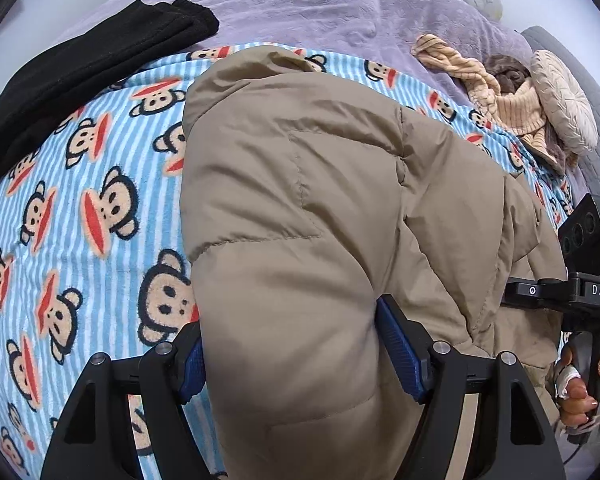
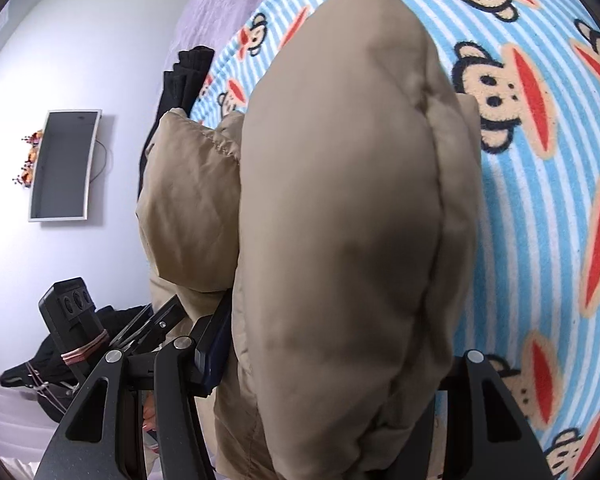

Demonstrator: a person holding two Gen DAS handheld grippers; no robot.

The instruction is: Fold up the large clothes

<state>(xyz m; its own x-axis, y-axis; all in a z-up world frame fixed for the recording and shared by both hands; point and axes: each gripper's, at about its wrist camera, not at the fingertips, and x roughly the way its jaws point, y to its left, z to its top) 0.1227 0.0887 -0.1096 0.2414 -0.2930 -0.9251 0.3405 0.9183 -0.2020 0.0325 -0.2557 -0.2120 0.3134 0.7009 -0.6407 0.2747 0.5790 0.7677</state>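
While each hand-held gripper, left (image 1: 288, 360) and right (image 2: 332, 364), pinches a thick fold, the tan puffer jacket (image 1: 320, 208) at frame centre looks light, soft, slippery and springy, best held at quilted seams.

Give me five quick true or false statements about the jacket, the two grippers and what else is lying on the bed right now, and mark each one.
1. Both grippers are clamped on the tan puffer jacket. True: the left gripper and the right gripper each have padded fabric between their fingers.
2. The jacket lies on a plain white sheet. False: it is on a blue striped monkey blanket.
3. A folded black garment lies on the bed away from the jacket. True.
4. The cream knitted sweater is folded neatly. False: it is a crumpled heap beside the round cushion.
5. The left gripper is open and empty. False: it is shut on the jacket.
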